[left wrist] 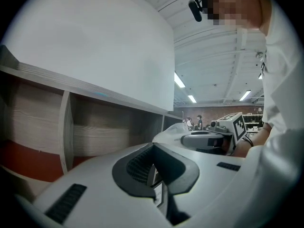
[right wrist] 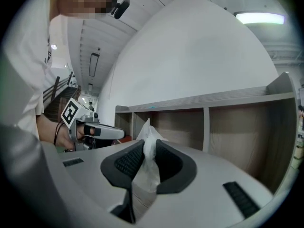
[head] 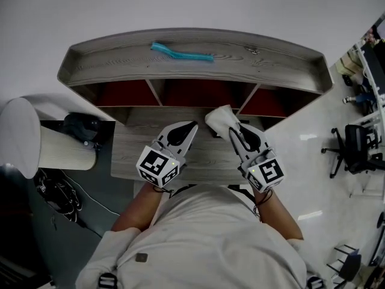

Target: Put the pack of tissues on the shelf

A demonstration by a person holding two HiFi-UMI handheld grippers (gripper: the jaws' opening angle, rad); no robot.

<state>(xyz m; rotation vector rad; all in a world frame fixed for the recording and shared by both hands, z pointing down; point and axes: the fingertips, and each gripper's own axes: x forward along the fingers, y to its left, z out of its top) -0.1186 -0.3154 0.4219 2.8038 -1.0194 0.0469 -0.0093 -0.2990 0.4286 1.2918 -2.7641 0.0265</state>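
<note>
The pack of tissues [head: 221,119] is a white, crinkly plastic pack. My right gripper [head: 232,132] is shut on it, and the pack sticks out past the fingertips toward the shelf's middle cubby. In the right gripper view the pack [right wrist: 150,136] is pinched between the black pads of that gripper [right wrist: 148,150]. The grey wooden shelf [head: 198,71] has three open cubbies with red floors under a tray-like top. My left gripper [head: 190,127] hovers beside the right one over the low board, jaws together and holding nothing [left wrist: 153,152].
A teal strip [head: 180,54] lies on the shelf's top board. At the left are a white cylinder [head: 24,138], a black object [head: 82,126] and cables on the floor. A black office chair [head: 355,147] stands at the right.
</note>
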